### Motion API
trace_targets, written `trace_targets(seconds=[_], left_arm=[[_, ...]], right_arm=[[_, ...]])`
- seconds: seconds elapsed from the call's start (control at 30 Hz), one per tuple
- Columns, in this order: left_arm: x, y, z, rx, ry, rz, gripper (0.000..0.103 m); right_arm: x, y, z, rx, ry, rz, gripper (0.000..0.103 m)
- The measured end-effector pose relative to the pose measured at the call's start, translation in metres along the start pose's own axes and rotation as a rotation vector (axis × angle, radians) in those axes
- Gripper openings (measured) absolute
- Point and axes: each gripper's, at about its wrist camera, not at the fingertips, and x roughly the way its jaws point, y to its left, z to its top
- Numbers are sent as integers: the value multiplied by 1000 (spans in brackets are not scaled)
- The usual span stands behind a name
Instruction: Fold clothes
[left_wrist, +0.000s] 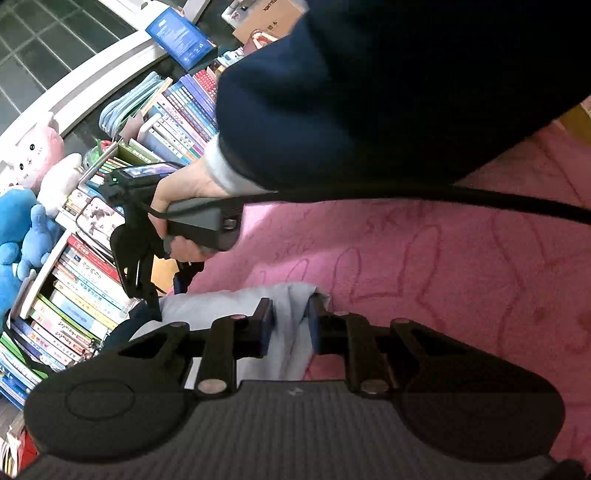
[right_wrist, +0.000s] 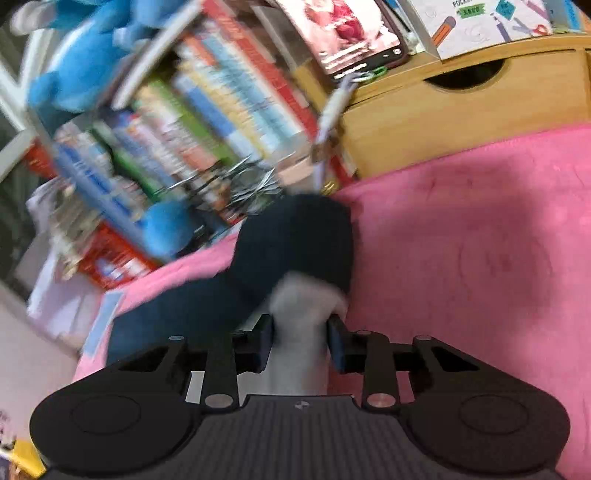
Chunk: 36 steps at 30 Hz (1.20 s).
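Both tongs clamped on the same garment (left_wrist: 236, 306), pale grey cloth with a dark navy part, which lies bunched at the left edge of the pink blanket (left_wrist: 424, 266) close to the bookshelf (left_wrist: 85, 288). Left tongs (left_wrist: 290, 325) pinch a grey fold, pads nearly together with cloth between them; looks like an anchor hold so the piece doesn't slide. Right tongs (right_wrist: 300, 334) grip a grey wad, navy fabric (right_wrist: 295, 243) draped ahead of them; probably carrying that edge across to make a fold. The right wrist view is blurred at the shelf side, so that hand reads as mid-sweep. In the left wrist view the person's hand (left_wrist: 184, 206) grips the right tool's handle, dark sleeve (left_wrist: 369, 92) arching over the blanket, tool angled down toward the garment's far end beside the books. Left tool tilts down mildly, low over the blanket. Wooden box (right_wrist: 461, 110) and plush toys (left_wrist: 26, 192) are just clutter. Fold not yet formed, I'd say; cloth is crumpled.
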Motion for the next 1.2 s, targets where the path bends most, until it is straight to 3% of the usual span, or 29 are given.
trace_targets(seconds=[0.07, 0.17, 0.27, 0.37, 0.4, 0.43, 0.53, 0.57, 0.7, 0.83, 0.9, 0.97, 1.03, 1.07, 1.13, 1.17, 1.2], left_arm=[[-1, -1, -1, 2, 0, 3, 18], [-4, -5, -3, 3, 0, 3, 18], [-4, -5, -4, 3, -1, 3, 18], [-5, -6, -5, 3, -2, 2, 18], [-6, -6, -5, 4, -2, 2, 17], [-6, -6, -5, 7, -2, 1, 16], [-6, -8, -5, 14, -2, -2, 14], [-6, -8, -5, 16, -2, -2, 14], [-5, -7, -5, 19, -3, -2, 14], [-5, -7, -5, 19, -3, -2, 14], [-5, -7, -5, 19, -3, -2, 14], [-6, -8, -5, 20, -4, 0, 13], [-5, -7, -5, 21, -5, 0, 13], [-5, -7, -5, 21, -5, 0, 13], [-5, -7, -5, 21, -5, 0, 13], [-4, -7, -5, 21, -5, 0, 13], [-4, -7, -5, 23, -5, 0, 13]], right_arm=[[-5, -9, 4, 66, 14, 40, 36], [-37, -17, -14, 69, 8, 89, 66], [-83, -16, -52, -29, 36, 110, 67], [-110, -12, -98, -116, 124, 63, 39], [-116, -10, -113, -141, 122, 53, 24], [-118, -5, -120, -160, 114, 40, 16], [-106, 8, -113, -218, 83, -31, 7], [-93, 5, -100, -208, 70, -51, 1], [-30, 8, -32, -178, 34, -95, 1], [-7, 4, 0, -28, 61, -54, 5], [-21, -11, -4, 22, 72, 39, 11], [-48, -23, -19, 10, 88, 91, 28], [-76, -29, -40, -34, 113, 130, 63], [-89, -31, -52, -54, 138, 167, 67], [-113, -31, -79, -96, 186, 236, 68], [-119, -25, -92, -130, 190, 219, 66], [-124, -18, -105, -169, 187, 188, 47]])
